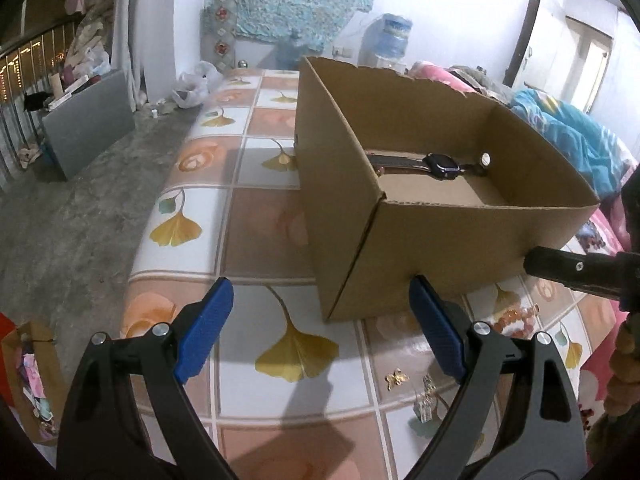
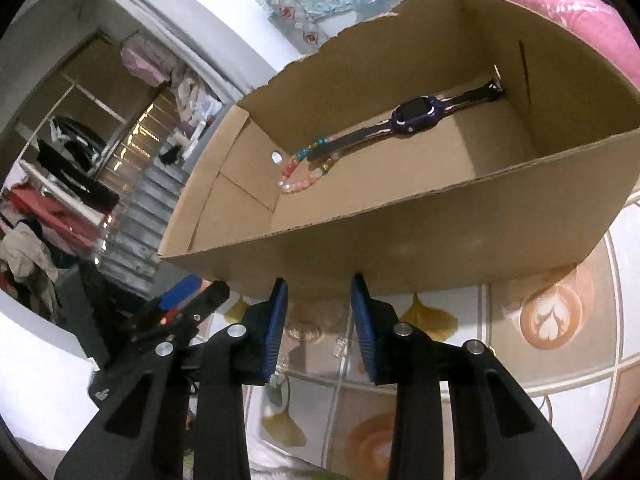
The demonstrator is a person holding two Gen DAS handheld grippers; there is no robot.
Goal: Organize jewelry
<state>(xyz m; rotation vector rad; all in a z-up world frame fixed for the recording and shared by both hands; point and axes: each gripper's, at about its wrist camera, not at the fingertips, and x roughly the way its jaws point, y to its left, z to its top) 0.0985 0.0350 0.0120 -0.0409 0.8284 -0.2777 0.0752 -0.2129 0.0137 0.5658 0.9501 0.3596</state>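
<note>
While both tools gape empty, left tool [image 1: 320,320] wide, right tool [image 2: 319,320] narrower, a watch [image 2: 416,117] and bead bracelet [image 2: 306,170] lie ahead inside the cardboard box [image 2: 400,236]

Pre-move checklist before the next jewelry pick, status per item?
1. Left gripper open and holding nothing: ok.
2. Right gripper open, nothing held: ok, though the gap is narrower.
3. Cardboard box open-topped, upright on the tablecloth: ok.
4. Watch and beaded bracelet already in the box: ok.
5. Pieces left outside: orange bead bracelet, gold butterfly piece, clear earring: not ok, still to move.
6. Which piece the right gripper is lined up on: cannot tell.
</note>
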